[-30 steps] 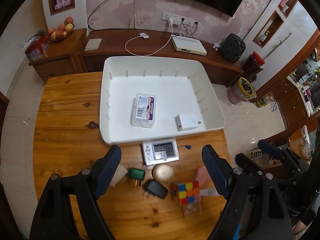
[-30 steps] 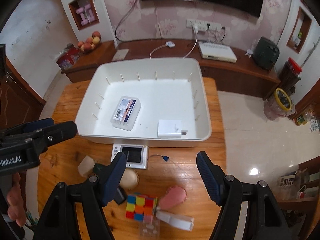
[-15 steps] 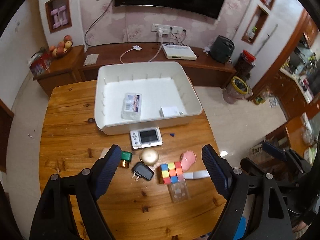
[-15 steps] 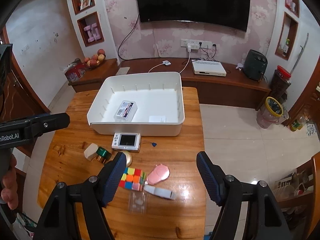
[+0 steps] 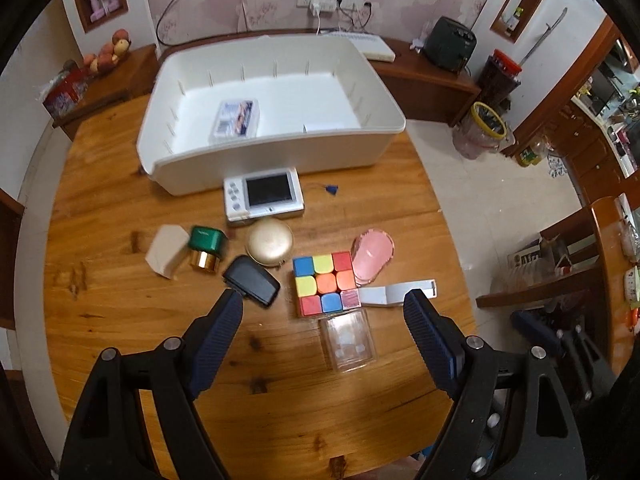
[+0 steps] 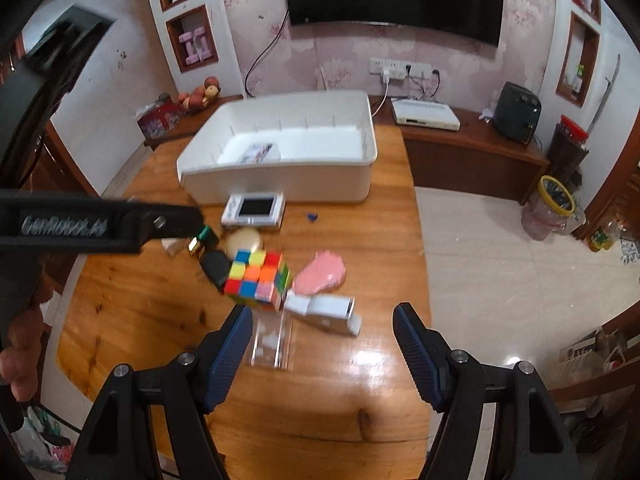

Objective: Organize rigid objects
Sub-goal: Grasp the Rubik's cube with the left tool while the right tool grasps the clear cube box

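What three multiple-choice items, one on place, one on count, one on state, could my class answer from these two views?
1. Where does the white device with the dark screen lie?
A. in the bin
B. on the table against the bin's near wall
C. on the cube

2. How many things lie in the white bin?
A. two
B. none
C. five

3. How do the left gripper's jaws stand?
A. shut on the cube
B. open, empty
C. shut on the charger

Answers: B, it lies outside the wall; A, clear box and white block; B, jaws apart around nothing.

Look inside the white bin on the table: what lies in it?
The white bin holds a clear labelled case and a flat white box, mostly hidden behind the near wall. That wall also hides the nearest strip of floor.
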`<move>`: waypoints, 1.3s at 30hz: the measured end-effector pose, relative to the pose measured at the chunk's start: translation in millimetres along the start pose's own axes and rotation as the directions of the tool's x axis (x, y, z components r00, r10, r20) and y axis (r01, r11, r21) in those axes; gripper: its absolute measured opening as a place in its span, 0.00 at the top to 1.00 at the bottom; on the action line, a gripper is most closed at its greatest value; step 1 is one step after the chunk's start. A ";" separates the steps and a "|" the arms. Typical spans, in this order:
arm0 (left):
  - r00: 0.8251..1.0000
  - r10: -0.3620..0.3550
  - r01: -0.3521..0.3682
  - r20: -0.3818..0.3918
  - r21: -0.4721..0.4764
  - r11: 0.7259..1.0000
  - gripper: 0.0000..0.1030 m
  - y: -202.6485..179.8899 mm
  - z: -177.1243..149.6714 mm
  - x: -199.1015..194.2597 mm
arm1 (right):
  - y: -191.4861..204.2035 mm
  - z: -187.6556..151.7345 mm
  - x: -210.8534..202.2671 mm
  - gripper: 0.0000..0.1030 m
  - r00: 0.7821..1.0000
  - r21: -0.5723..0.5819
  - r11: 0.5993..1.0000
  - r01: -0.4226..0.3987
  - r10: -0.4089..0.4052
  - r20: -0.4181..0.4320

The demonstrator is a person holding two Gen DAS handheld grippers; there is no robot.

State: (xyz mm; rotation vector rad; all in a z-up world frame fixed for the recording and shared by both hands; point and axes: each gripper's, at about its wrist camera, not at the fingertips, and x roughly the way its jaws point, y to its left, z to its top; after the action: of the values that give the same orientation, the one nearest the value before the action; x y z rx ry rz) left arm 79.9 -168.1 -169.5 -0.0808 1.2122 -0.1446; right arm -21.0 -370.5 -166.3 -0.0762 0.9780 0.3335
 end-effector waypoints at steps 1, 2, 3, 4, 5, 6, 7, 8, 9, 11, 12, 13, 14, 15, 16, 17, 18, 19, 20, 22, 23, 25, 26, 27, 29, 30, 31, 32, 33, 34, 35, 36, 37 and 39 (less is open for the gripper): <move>1.000 0.001 -0.001 -0.008 0.001 1.000 0.18 -1.5 -0.8 5.7 | -0.1 -5.6 4.9 0.29 1.000 0.003 1.000 -0.003 0.003 -0.007; 1.000 0.004 -0.004 -0.016 0.006 1.000 0.18 -3.3 -1.3 12.7 | 0.4 -8.8 7.2 0.29 1.000 0.003 1.000 -0.006 0.006 -0.011; 1.000 0.009 -0.009 -0.023 0.011 1.000 0.18 -4.2 -1.4 17.9 | 1.2 -15.0 12.3 0.29 1.000 0.000 1.000 -0.008 0.008 -0.011; 0.999 0.013 -0.013 -0.029 0.017 1.000 0.18 -5.2 -1.1 25.0 | 2.3 -17.9 15.0 0.29 1.000 -0.004 1.000 -0.006 0.006 -0.009; 0.999 0.017 -0.016 -0.034 0.021 1.000 0.18 -5.6 -0.9 31.3 | 3.6 -22.4 19.1 0.29 1.000 -0.010 1.000 -0.001 0.001 -0.006; 0.999 0.026 -0.025 -0.048 0.021 0.999 0.18 -6.3 -1.0 41.0 | 4.1 -25.7 22.3 0.29 1.000 -0.010 1.000 0.000 0.000 -0.005; 0.998 0.028 -0.027 -0.058 0.019 0.999 0.18 -6.5 -0.8 47.3 | 4.4 -29.8 25.2 0.29 1.000 -0.005 1.000 -0.003 0.002 -0.005; 0.997 0.028 -0.027 -0.073 0.014 1.000 0.18 -6.6 -0.2 56.1 | 5.0 -34.1 29.1 0.29 1.000 0.003 1.000 -0.007 0.007 -0.009; 0.996 0.026 -0.025 -0.083 0.008 1.000 0.18 -6.5 -0.5 61.9 | 5.6 -38.1 33.8 0.29 1.000 0.017 1.000 -0.016 0.016 -0.018; 0.993 0.029 -0.029 -0.112 -0.002 1.000 0.18 -6.4 0.3 75.8 | 5.9 -44.8 41.6 0.29 0.999 0.029 0.999 -0.028 0.029 -0.028; 0.991 0.032 -0.033 -0.127 -0.005 0.999 0.18 -6.4 0.2 83.6 | 7.2 -48.2 45.6 0.29 0.999 0.030 0.999 -0.027 0.028 -0.031; 0.990 0.036 -0.038 -0.135 -0.009 0.999 0.18 -6.3 -0.2 88.0 | 9.0 -51.0 49.0 0.29 0.999 0.029 0.999 -0.028 0.029 -0.034; 0.989 0.039 -0.042 -0.144 -0.013 0.999 0.18 -6.2 -0.7 91.8 | 10.9 -52.9 51.4 0.29 0.999 0.027 0.999 -0.030 0.031 -0.036; 0.987 0.038 -0.042 -0.156 -0.018 0.999 0.18 -5.7 -1.0 96.5 | 13.4 -55.3 54.0 0.29 0.999 0.025 0.999 -0.029 0.030 -0.036; 0.986 0.037 -0.041 -0.165 -0.023 0.999 0.18 -5.2 -1.1 100.0 | 15.4 -56.6 55.9 0.29 0.999 0.022 0.999 -0.030 0.031 -0.034; 0.984 0.038 -0.044 -0.174 -0.029 0.999 0.18 -4.6 -1.7 103.9 | 17.4 -58.0 57.6 0.29 0.999 0.020 0.999 -0.033 0.034 -0.032; 0.983 0.038 -0.045 -0.180 -0.032 0.998 0.18 -4.4 -2.0 105.7 | 19.6 -59.3 59.4 0.29 0.999 0.018 0.999 -0.035 0.036 -0.031; 0.981 0.037 -0.045 -0.189 -0.037 0.998 0.18 -3.3 -1.8 108.7 | 21.5 -59.1 60.8 0.29 0.999 0.016 0.999 -0.037 0.038 -0.029; 0.980 0.034 -0.043 -0.197 -0.044 0.998 0.18 -2.3 -2.0 111.5 | 23.4 -59.7 62.4 0.29 0.999 0.014 0.999 -0.040 0.040 -0.027; 0.980 0.021 -0.034 -0.200 -0.058 0.998 0.19 -0.2 -2.0 114.0 | 28.2 -60.7 67.5 0.29 0.999 0.010 0.999 -0.042 0.042 -0.027; 0.980 0.009 -0.022 -0.199 -0.065 0.998 0.19 0.8 -1.8 114.1 | 29.9 -61.0 70.1 0.29 0.999 0.008 0.999 -0.043 0.043 -0.028; 0.978 -0.012 -0.003 -0.207 -0.068 0.998 0.31 5.1 -0.8 116.6 | 34.7 -61.7 76.0 0.29 0.998 0.003 0.999 -0.046 0.046 -0.030; 0.975 -0.032 0.016 -0.219 -0.074 0.997 0.35 7.5 -1.2 118.8 | 38.2 -61.9 78.9 0.29 0.998 -0.002 0.999 -0.049 0.048 -0.030; 0.974 -0.042 0.025 -0.224 -0.080 0.996 0.35 10.1 -1.5 119.0 | 40.3 -61.8 81.3 0.29 0.998 -0.007 0.999 -0.051 0.050 -0.030; 0.974 -0.048 0.032 -0.220 -0.075 0.997 0.35 11.6 -2.0 116.3 | 47.3 -61.2 85.9 0.29 0.998 -0.027 0.998 -0.051 0.050 -0.027; 0.974 -0.055 0.040 -0.220 -0.069 0.997 0.36 12.4 -2.6 114.9 | 49.9 -60.2 88.5 0.29 0.998 -0.035 0.998 -0.052 0.051 -0.025; 0.973 -0.063 0.050 -0.221 -0.067 0.997 0.36 13.8 -3.7 113.3 | 52.3 -59.5 89.9 0.29 0.998 -0.043 0.998 -0.052 0.051 -0.023; 0.973 -0.073 0.059 -0.221 -0.067 0.996 0.36 15.7 -4.2 111.6 | 54.9 -58.8 91.6 0.29 0.998 -0.050 0.997 -0.052 0.051 -0.021; 0.971 -0.084 0.071 -0.223 -0.068 0.995 0.36 18.0 -5.0 110.2 | 57.6 -57.3 94.1 0.29 0.999 -0.058 0.997 -0.052 0.051 -0.020; 0.970 -0.094 0.080 -0.225 -0.071 0.994 0.36 20.9 -5.6 108.6 | 60.6 -56.6 96.4 0.29 0.999 -0.063 0.997 -0.050 0.049 -0.020; 0.969 -0.101 0.086 -0.228 -0.076 0.993 0.36 24.0 -6.3 107.3 | 63.0 -56.3 98.1 0.29 0.999 -0.068 0.997 -0.048 0.046 -0.020; 0.967 -0.107 0.091 -0.230 -0.079 0.993 0.36 26.7 -7.2 105.6 | 66.3 -56.4 101.5 0.29 0.999 -0.072 0.996 -0.043 0.042 -0.021; 0.968 -0.108 0.091 -0.227 -0.084 0.992 0.36 28.1 -5.2 106.1 | 68.4 -55.7 104.3 0.29 0.999 -0.075 0.996 -0.038 0.037 -0.023; 0.965 -0.119 0.100 -0.231 -0.093 0.991 0.36 33.8 -6.7 103.4 | 72.0 -52.7 111.9 0.29 1.000 -0.083 0.996 -0.016 0.013 -0.027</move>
State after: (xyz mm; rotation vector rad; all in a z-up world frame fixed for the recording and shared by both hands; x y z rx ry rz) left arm 111.5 -150.5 -272.4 -0.2061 1.4527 -0.2071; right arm -28.3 -286.4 -281.8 -0.1499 0.9909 0.3876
